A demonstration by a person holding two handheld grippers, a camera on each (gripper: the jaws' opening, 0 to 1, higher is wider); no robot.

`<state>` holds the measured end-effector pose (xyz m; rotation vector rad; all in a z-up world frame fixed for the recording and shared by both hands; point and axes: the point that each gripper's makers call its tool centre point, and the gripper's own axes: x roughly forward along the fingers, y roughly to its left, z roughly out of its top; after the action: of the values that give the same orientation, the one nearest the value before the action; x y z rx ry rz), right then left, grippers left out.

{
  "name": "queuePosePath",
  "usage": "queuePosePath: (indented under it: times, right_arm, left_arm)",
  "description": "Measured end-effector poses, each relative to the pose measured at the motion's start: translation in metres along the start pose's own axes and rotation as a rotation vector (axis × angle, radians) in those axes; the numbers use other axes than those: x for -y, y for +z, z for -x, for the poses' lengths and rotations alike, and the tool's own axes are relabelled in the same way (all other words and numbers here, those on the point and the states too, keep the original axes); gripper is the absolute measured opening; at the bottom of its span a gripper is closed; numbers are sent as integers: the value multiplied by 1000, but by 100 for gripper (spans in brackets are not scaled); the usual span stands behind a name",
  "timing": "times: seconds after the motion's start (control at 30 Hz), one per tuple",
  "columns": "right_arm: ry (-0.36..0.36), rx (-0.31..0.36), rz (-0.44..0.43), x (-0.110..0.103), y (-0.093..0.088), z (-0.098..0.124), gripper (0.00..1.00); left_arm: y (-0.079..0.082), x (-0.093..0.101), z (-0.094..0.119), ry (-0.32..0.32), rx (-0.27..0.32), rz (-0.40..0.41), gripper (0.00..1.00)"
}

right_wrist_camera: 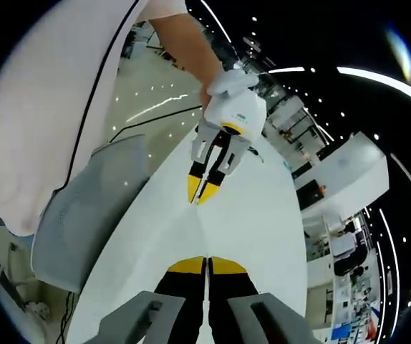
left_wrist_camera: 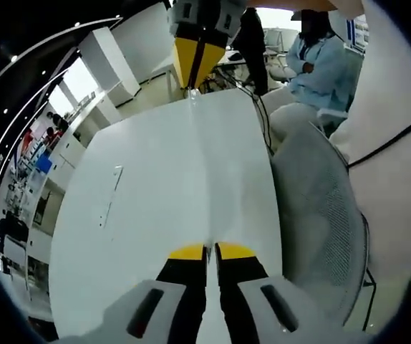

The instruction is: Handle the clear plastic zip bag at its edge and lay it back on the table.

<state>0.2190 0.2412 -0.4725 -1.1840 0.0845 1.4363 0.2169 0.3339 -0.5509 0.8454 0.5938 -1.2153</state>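
The clear plastic zip bag (left_wrist_camera: 200,165) is stretched taut above the white table (left_wrist_camera: 134,229), showing as a faint glossy sheet with a crease down its middle. My left gripper (left_wrist_camera: 210,251) is shut on its near edge. My right gripper (left_wrist_camera: 193,84) is shut on the opposite edge, with its yellow tips pinched together. In the right gripper view the bag (right_wrist_camera: 205,231) runs from my right gripper (right_wrist_camera: 207,264) up to my left gripper (right_wrist_camera: 204,195), which a gloved hand holds over the table (right_wrist_camera: 263,229).
A grey mesh chair (left_wrist_camera: 324,215) stands at the table's right edge, and a black cable (left_wrist_camera: 264,122) trails off the far corner. A person in a light blue shirt (left_wrist_camera: 320,61) sits beyond. A thin pale strip (left_wrist_camera: 110,195) lies on the table's left part.
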Motion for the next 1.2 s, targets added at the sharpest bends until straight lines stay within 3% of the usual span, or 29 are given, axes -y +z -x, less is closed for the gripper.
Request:
queuePosePath:
  times: [0.3, 0.87, 1.03, 1.2]
  right_arm:
    - [3, -4, 11, 0, 0, 2, 0]
    - [-4, 1, 18, 1, 4, 3, 0]
    - [-4, 0, 18, 1, 4, 4, 0]
    - [-6, 2, 25, 2, 6, 4, 0]
  left_arm:
    - [0, 0, -5, -6, -16, 5, 8]
    - [0, 6, -8, -29, -23, -1, 0]
    - [0, 8, -10, -30, -23, 28, 8]
    - [-2, 10, -12, -40, -22, 27, 6]
